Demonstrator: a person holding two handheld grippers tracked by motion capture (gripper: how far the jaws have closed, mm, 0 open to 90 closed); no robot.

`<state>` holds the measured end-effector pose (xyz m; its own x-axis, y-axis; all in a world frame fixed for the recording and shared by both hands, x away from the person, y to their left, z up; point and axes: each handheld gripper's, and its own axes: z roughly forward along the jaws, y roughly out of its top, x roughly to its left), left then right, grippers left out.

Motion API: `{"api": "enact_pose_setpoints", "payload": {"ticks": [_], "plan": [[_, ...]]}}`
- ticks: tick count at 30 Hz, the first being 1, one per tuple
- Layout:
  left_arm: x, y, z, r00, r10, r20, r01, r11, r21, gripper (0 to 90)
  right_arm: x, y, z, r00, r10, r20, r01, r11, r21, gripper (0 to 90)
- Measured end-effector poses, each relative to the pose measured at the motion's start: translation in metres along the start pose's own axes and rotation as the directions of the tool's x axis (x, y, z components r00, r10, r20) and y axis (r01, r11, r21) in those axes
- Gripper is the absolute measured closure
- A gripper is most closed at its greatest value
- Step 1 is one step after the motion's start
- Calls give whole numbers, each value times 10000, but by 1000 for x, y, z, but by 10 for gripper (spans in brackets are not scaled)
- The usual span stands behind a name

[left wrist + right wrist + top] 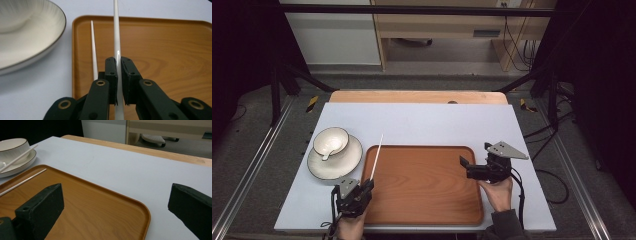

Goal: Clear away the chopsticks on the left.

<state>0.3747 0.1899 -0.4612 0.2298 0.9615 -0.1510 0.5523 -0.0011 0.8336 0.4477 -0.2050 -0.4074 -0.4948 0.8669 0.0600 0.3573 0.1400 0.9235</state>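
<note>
My left gripper [368, 186] [117, 61] is at the tray's near left corner, shut on a thin white chopstick [377, 155] [116, 30] that points away from me and slants upward. A second white chopstick [93, 50] [23, 182] lies flat on the brown wooden tray [427, 200] [162, 50] [100, 205] near its left edge. In the right gripper view the held chopstick [18, 158] crosses in front of the bowl. My right gripper [475, 154] [116, 190] hovers over the tray's right edge, jaws wide apart with nothing between them.
A white bowl [331, 140] [11, 147] with a spoon [326, 156] in it sits on a white plate [349, 161] [37, 37] left of the tray. All rests on a pale blue-grey tabletop [432, 125]. A wooden strip runs along the table's far edge.
</note>
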Motion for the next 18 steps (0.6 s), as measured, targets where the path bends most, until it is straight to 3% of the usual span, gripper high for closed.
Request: {"api": "enact_pose_setpoints", "payload": {"ticks": [9, 18], "plan": [[0, -8, 4, 9999, -89, -135, 95, 9991, 405, 836, 1, 0, 1, 10000, -32, -12, 32, 10000, 49, 6], [-6, -12, 11, 9990, 200, -389, -165, 9959, 885, 835, 1, 0, 1, 10000, -40, -15, 40, 10000, 52, 6]]}}
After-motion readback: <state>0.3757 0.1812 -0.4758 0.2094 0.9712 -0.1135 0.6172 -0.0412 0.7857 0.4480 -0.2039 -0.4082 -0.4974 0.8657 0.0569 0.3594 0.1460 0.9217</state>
